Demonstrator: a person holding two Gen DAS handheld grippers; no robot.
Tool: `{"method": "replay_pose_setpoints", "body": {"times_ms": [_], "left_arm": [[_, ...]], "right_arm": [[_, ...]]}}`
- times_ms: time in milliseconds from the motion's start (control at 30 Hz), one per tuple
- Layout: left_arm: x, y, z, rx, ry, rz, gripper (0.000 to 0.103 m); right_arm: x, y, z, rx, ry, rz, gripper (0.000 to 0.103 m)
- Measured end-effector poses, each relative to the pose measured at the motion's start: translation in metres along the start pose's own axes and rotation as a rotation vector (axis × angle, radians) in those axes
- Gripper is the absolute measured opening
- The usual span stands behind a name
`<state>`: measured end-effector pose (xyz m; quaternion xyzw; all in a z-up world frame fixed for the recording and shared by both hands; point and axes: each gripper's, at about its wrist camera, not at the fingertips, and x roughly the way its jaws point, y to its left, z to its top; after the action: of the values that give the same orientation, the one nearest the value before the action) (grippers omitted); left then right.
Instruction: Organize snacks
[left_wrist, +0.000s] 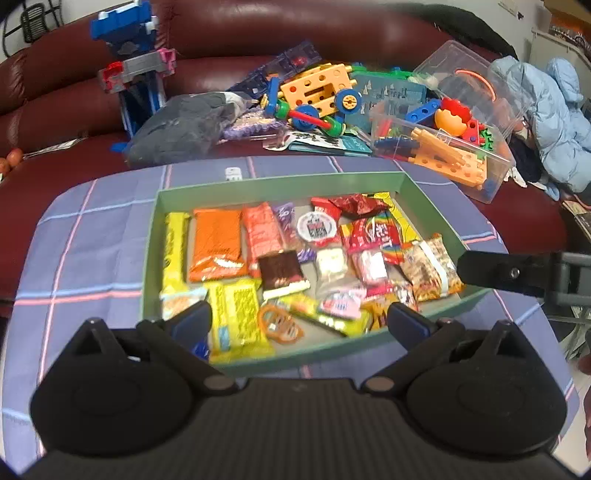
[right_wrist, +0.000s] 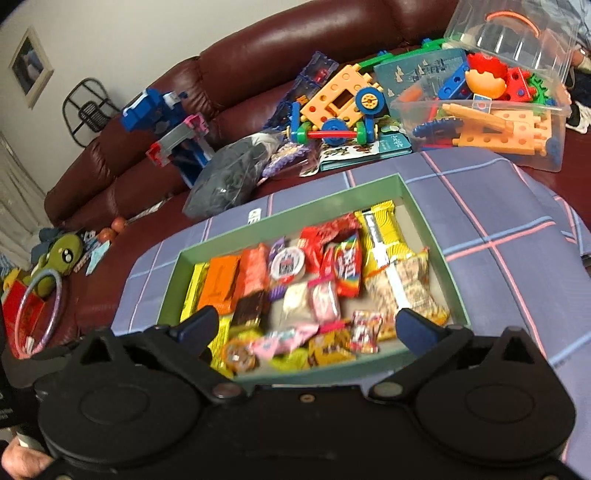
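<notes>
Left gripper (left_wrist: 299, 323): jaws spread wide, nothing between them; poised over near edge of box.
Right gripper (right_wrist: 306, 326): jaws spread wide, empty; one finger (left_wrist: 495, 271) also visible at right edge of left view.
Green box (left_wrist: 280, 182): open-topped, resting on plaid cloth (left_wrist: 92, 236).
Snacks (left_wrist: 218, 240): packets inside box, orange and yellow at left, red at rear.
Background: toy bin (left_wrist: 480, 147) on maroon sofa (left_wrist: 229, 33).

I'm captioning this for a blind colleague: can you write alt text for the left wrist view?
A green box packed with colourful snack packets sits on a checked cloth, seen past the left gripper, whose jaws are open and empty. Behind lie toys on a dark red sofa; the right gripper enters from the right.
</notes>
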<state>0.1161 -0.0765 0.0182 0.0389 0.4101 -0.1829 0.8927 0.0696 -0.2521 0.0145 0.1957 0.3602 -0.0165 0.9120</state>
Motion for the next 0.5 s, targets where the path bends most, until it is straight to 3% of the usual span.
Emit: {"method": "replay_pose_setpoints", "body": {"times_ms": [500], "left_arm": [[-0.037, 0.028, -0.052, -0.071, 0.010, 0.034, 0.103]], "right_arm": [[-0.045, 0.031, -0.053, -0.075, 0.035, -0.013, 0.103]]}}
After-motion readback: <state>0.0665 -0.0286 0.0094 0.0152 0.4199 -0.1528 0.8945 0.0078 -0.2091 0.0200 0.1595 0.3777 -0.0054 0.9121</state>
